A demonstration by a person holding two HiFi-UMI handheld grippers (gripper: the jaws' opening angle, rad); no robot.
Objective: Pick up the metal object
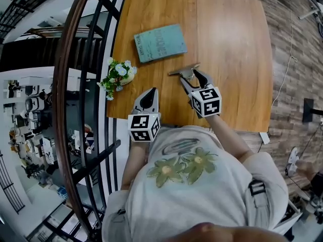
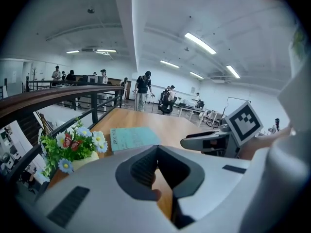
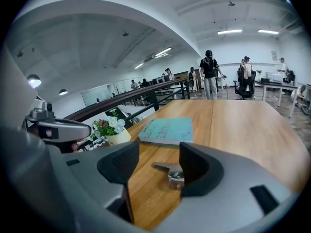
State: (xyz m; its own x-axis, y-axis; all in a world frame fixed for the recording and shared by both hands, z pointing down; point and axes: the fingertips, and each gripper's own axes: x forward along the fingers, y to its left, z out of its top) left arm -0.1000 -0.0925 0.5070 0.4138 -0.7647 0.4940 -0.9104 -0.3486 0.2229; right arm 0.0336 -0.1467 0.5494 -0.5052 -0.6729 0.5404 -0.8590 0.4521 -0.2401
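Right gripper (image 3: 158,154) jaws are wide apart and clamped on nothing. The small silvery metal object (image 3: 176,174), a flat tongue on a chunkier rounded body, lies on the wooden table (image 1: 232,44) in the gap between them, close to the right-hand pad and partly hidden behind it, with no contact visible. In the head view it's at 12 o'clock of the right gripper (image 1: 190,75). The teal rectangular book (image 1: 160,42) is at 11 o'clock of the object, and the small pot of white and blue artificial flowers (image 1: 118,77) is at 9 o'clock, both apart from it. Left gripper (image 2: 156,149) has its jaw tips together, is empty, and sits at 8 o'clock of the object, out of the way. My read: the part is rigid, smooth and likely slippery, and dense for its size. It sits low, so it could skid on the wood if one pad lands first. Centre it, then pinch across the thick body rather than the thin tongue
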